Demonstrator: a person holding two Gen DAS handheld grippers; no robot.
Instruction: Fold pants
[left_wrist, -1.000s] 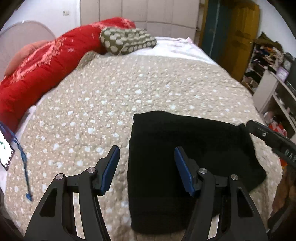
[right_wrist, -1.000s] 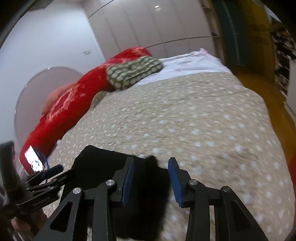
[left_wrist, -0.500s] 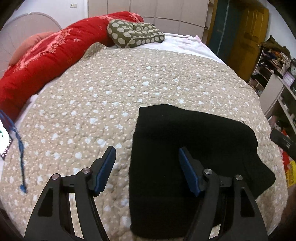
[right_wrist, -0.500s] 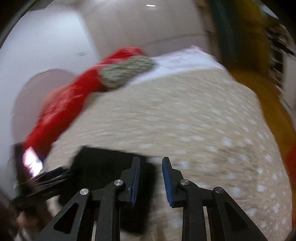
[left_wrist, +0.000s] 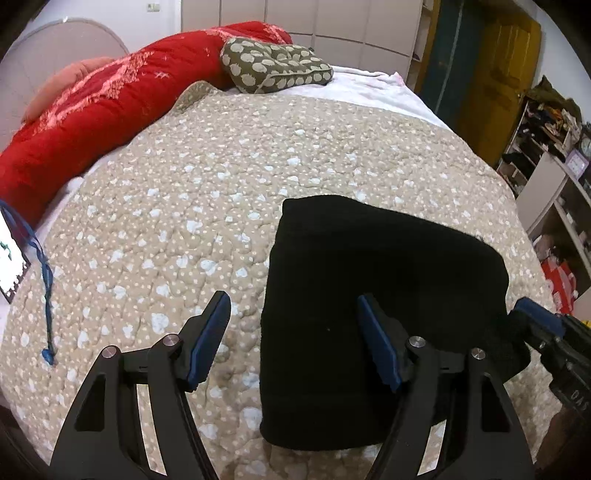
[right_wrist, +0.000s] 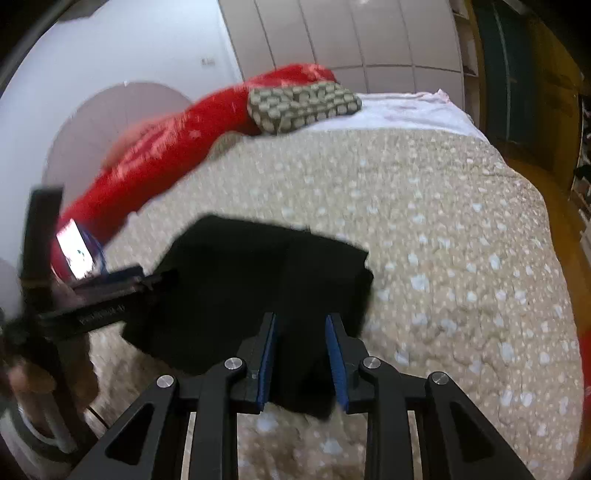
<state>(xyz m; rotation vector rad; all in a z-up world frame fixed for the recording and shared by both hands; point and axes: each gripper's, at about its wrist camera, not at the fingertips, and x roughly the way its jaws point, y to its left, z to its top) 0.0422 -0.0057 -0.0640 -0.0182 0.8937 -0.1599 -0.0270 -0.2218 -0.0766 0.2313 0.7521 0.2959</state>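
Folded pants (left_wrist: 376, 317) on bed (left_wrist: 221, 192), long axis running away from tongs. Left tongs (left_wrist: 293, 339) agape, empty, straddling left edge. Right tongs (right_wrist: 301, 360) narrowly parted over right corner — grip unclear; nearer.

Both wrist views near, looking up the bed (left_wrist: 295, 155), sharing folded pants (left_wrist: 369, 295), pillow (right_wrist: 303, 105)

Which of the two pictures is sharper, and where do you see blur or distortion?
Left wrist view: sharp, the quilt dots crisp, the black pants clean-edged; fisheye bulges the bed and darkens the corners. Right wrist view: motion blur smears the quilt, the red blanket and the left gripper; only the right gripper stays crisp.
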